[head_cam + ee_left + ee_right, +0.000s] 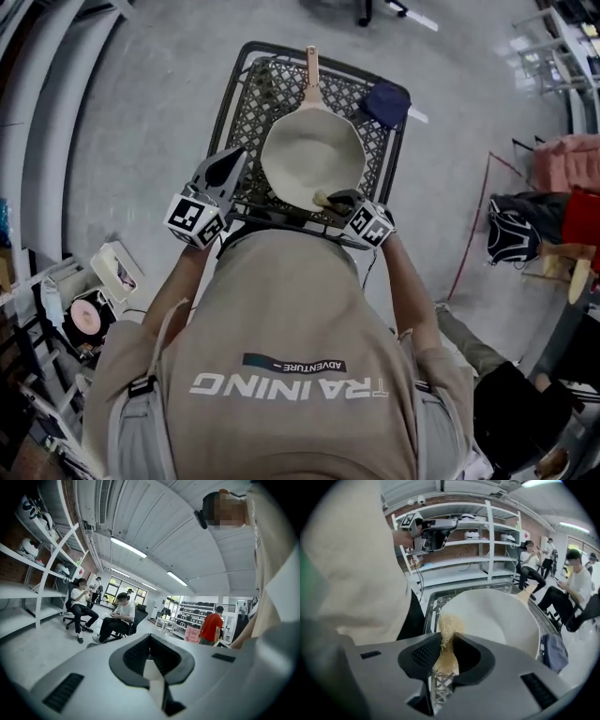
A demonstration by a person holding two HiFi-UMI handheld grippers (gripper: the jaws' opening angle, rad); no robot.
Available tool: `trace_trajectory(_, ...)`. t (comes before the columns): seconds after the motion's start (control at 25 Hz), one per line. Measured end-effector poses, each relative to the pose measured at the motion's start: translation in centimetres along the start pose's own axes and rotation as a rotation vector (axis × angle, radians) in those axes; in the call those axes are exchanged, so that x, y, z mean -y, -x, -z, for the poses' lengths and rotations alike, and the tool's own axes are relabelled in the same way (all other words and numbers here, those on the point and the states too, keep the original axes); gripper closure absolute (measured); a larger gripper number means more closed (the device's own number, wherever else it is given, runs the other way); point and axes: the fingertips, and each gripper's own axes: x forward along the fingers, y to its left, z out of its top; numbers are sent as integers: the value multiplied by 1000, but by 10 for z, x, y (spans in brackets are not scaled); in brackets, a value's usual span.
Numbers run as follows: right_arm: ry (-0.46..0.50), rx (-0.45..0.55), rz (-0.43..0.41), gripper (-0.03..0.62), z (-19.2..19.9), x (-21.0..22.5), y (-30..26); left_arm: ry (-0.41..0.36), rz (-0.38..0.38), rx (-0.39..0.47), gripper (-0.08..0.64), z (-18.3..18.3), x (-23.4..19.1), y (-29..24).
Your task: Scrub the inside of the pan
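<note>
A cream pan (pixel 309 155) with a wooden handle (pixel 311 66) pointing away from me rests on a black lattice table (pixel 244 103). My right gripper (pixel 342 200) sits at the pan's near rim, shut on a tan fibrous scrubber (pixel 322 198). In the right gripper view the scrubber (pixel 447 630) sticks out between the pads of the right gripper (pixel 446 637), just in front of the pan (pixel 497 620). My left gripper (pixel 230 164) hovers left of the pan, tilted up and away from it. In its own view the left gripper (pixel 150 641) has its tips together and holds nothing.
A dark blue cloth (pixel 386 101) lies on the table's far right corner, beside the pan. Bags (pixel 511 234) and a pink item stand on the floor to the right, clutter (pixel 103 281) to the left. Seated people (pixel 119 616) and shelving (pixel 464 559) are further off.
</note>
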Motion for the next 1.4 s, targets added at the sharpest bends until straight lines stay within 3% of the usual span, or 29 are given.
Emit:
trace_trajectory(0.12,89,-16,-52,497,-19,15,-27,-28,-52,-6,541,-5,-3,17)
trace_trajectory(0.32,132,-86,-158,497,-14,23,-77,-46,-163,-44,542,0,-9,54)
trace_trajectory(0.56,179,-8,-217,497,-30,30,-111,5,-278,-89,542,13,-4,90)
trace_trajectory(0.84,147,99,-230,497,-73,34,-145,16,-312,-105,541,4,4,107)
trace_trajectory(1.04,110,136,-154,497,-91,68,-158,8,-326,-105,542,9,10,117)
trace_trajectory(1.2,160,80,-35,497,-90,100,-169,27,-328,-125,543,24,14,121)
trace_trajectory(1.28,177,39,43,497,-92,124,-170,28,-323,-122,542,20,10,121)
trace_trajectory(1.4,226,-43,228,499,-86,168,-157,21,-283,-129,542,17,13,115)
